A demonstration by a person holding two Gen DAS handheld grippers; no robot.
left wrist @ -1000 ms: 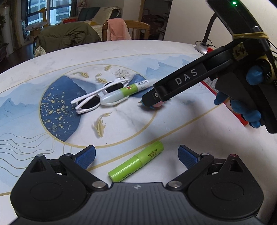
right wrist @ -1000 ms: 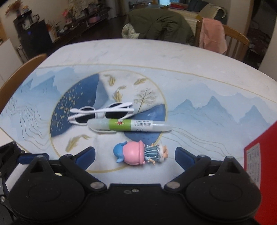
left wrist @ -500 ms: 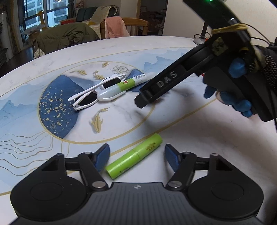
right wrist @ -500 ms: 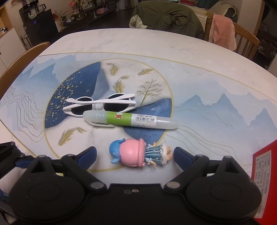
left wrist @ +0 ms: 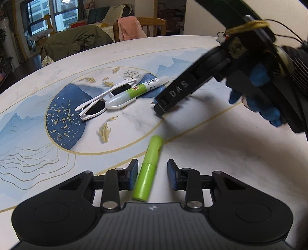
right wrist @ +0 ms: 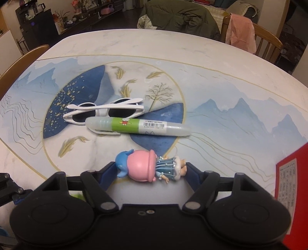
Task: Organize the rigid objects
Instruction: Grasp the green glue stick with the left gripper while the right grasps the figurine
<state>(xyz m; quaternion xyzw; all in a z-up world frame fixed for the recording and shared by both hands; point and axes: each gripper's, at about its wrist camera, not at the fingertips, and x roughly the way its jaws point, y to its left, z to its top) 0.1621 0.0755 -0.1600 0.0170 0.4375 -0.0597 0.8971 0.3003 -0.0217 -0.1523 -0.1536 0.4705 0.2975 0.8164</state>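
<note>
A green lipstick tube (left wrist: 149,169) lies on the table between the fingers of my left gripper (left wrist: 152,173); the jaws are partly closed with small gaps on both sides of the tube. A pink-hatted figurine (right wrist: 150,166) lies between the fingers of my right gripper (right wrist: 152,173), and both pads sit against its ends. White sunglasses (right wrist: 105,112) and a green-and-white fat pen (right wrist: 137,127) lie side by side at the table's middle, also in the left wrist view: the sunglasses (left wrist: 104,100) and the pen (left wrist: 132,92). The right gripper's finger (left wrist: 177,94) shows there from the side.
The round table (right wrist: 211,63) has a blue mountain print. A red box (right wrist: 290,188) lies at the right edge. Wooden chairs (right wrist: 258,36) with a pink cloth and a green jacket (right wrist: 182,15) stand behind the table; another chair back (right wrist: 21,61) is at the left.
Both grippers have narrowed from wide open. The left moved forward around the green tube, which turned end-on. The right moved forward and closed onto the figurine.
</note>
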